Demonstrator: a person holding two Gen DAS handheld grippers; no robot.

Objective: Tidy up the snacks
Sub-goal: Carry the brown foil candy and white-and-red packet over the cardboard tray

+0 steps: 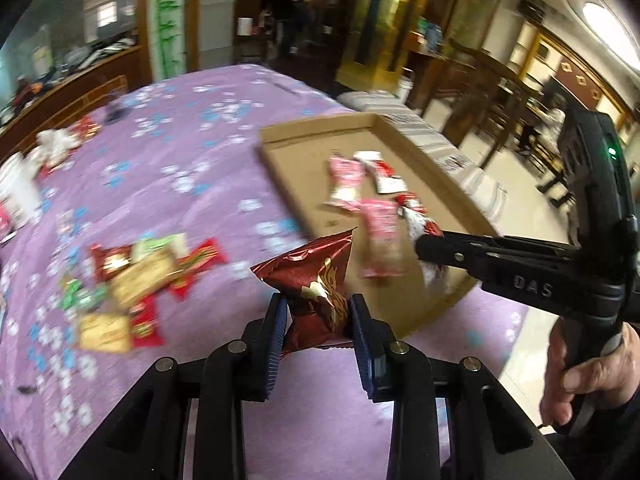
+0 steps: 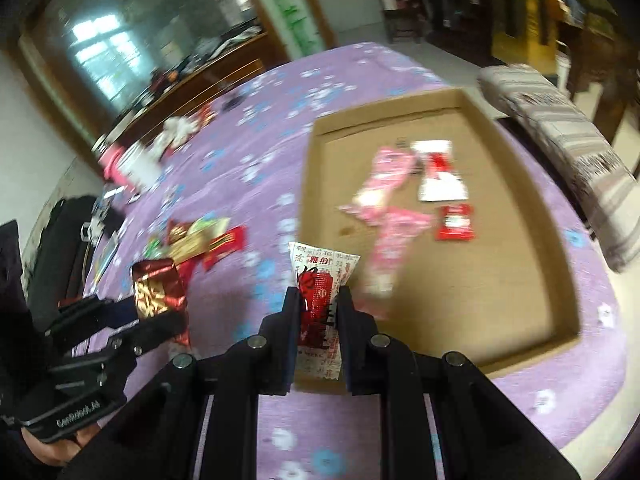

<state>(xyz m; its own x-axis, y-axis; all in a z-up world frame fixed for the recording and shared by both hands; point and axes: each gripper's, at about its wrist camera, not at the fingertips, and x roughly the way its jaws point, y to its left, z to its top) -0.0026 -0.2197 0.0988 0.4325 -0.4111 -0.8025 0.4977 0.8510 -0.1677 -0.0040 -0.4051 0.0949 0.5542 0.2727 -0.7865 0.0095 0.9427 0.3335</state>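
**A:** What have you got, closest in?

**B:** My left gripper [image 1: 318, 312] is clenched on a dark red foil packet [image 1: 316, 280], crinkly and shiny with gold print, standing upright between the ribbed blue pads [image 1: 362, 332]. My right gripper [image 2: 318, 300] is clamped on a white and red sachet [image 2: 322, 292], flat and papery, its long axis running straight away from me along the fingers.

**A:** And where do they go?

**B:** I judge into the cardboard tray [image 2: 532, 340]. It lies ahead and to the right, its near edge just past the right gripper's tip, so my right hand is nearer. From the left gripper the tray [image 1: 276, 164] is ahead and off to the right, across a strip of purple flowered cloth [image 1: 192, 216].

**A:** What is in it?

**B:** Two soft pink packets [image 2: 390, 176], a white and red one, and a small red one [image 2: 456, 222], all lying flat.

**A:** Further out?

**B:** A loose heap of red, gold and green wrappers [image 1: 136, 268] on the cloth, left of the tray, not yet sorted.
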